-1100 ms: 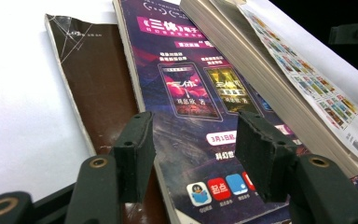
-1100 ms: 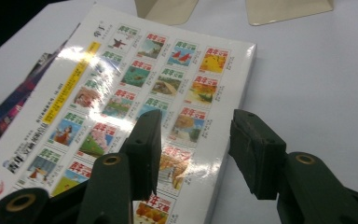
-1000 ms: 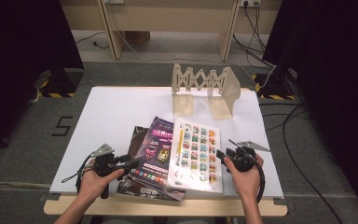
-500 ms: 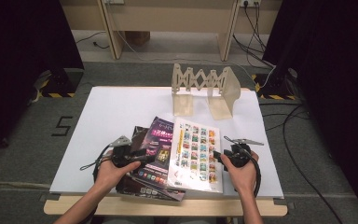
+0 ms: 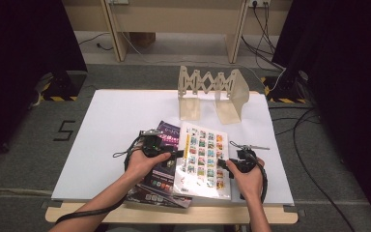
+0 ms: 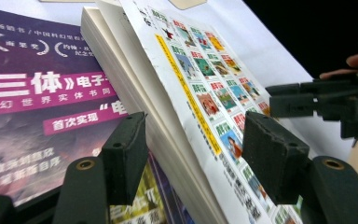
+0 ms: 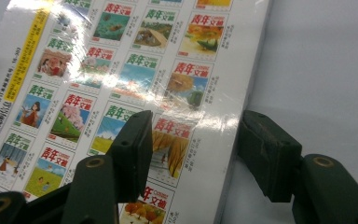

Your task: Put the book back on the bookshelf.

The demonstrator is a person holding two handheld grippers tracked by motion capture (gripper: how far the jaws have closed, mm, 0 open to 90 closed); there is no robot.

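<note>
A white magazine printed with rows of small colourful covers lies on a purple book at the table's front. My left gripper is at the magazine's left edge. In the left gripper view the left gripper has just been opening, and the magazine's edge runs between the spread jaws without being pressed. The purple book lies beside them. My right gripper is at the magazine's right edge. Its jaws have also just widened and straddle the magazine's edge without gripping it.
A wooden accordion rack stands at the back of the white table. Bare table lies right of the magazine. The right gripper's jaws show at the right of the left gripper view. Cables trail on the floor at the right.
My left hand has moved right, from the purple book's left side to the magazine's left edge. The right hand has stayed at the magazine's right edge.
</note>
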